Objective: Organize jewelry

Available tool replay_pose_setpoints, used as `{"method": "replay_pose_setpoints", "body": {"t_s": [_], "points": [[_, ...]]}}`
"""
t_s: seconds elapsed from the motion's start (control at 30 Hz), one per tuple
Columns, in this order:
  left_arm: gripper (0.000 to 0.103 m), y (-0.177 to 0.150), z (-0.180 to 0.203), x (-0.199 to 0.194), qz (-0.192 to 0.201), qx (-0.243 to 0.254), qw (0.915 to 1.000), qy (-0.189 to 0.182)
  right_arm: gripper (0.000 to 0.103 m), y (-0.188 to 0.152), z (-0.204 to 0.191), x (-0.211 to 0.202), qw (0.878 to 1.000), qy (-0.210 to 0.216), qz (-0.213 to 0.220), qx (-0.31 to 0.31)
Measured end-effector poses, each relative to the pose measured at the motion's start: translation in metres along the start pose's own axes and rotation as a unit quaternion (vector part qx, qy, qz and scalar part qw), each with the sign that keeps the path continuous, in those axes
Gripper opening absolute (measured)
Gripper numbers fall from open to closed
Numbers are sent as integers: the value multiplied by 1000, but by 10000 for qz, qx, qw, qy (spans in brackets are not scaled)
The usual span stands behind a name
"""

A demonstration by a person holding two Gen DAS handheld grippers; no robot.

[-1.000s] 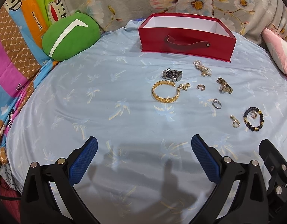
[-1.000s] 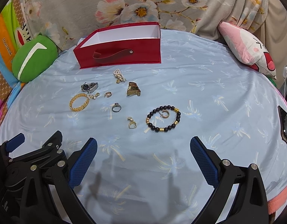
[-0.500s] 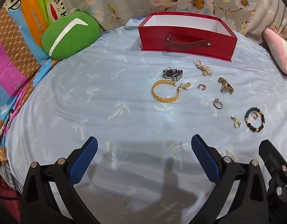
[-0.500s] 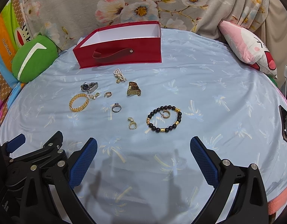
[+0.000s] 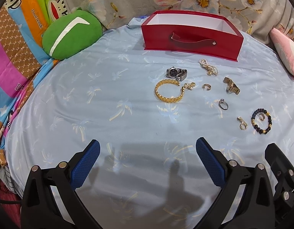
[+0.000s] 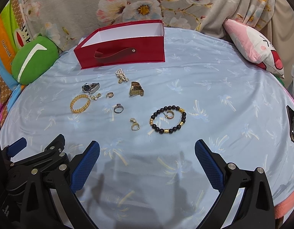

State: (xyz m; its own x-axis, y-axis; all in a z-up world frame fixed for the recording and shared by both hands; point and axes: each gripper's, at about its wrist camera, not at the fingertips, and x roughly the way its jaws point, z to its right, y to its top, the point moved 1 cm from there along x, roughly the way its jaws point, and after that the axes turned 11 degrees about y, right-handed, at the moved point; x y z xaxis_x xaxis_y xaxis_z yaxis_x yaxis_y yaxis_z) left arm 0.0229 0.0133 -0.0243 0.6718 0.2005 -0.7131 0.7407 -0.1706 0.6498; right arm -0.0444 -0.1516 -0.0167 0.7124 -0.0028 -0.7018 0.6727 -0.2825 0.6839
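Meanwhile, both the left gripper and right gripper, jaws spread and empty, have eased back slightly from the bed's near edge; jewelry remains outside the red box.

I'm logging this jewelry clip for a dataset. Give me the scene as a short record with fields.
surface: light blue bedsheet
container: red box, open top, nothing visible inside
loose jewelry: wristwatch, gold bangle, pearl strand, black bead bracelet, silver ring
left gripper: open, holds nothing
right gripper: open, holds nothing
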Motion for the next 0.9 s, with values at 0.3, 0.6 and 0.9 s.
{"method": "replay_pose_setpoints", "body": {"t_s": [0.3,0.6,0.9], "points": [[98,7,-5,15,-152,-123,9997,-109,98,1,17,6,9999,-34,-92,105],[98,38,-8,51,-360,-445,9982,-186,98,12,41,14,9994,-180,-65,279],[98,62,24,91,-467,-293,9984,-142,98,21,52,26,9991,-221,-98,360]]}}
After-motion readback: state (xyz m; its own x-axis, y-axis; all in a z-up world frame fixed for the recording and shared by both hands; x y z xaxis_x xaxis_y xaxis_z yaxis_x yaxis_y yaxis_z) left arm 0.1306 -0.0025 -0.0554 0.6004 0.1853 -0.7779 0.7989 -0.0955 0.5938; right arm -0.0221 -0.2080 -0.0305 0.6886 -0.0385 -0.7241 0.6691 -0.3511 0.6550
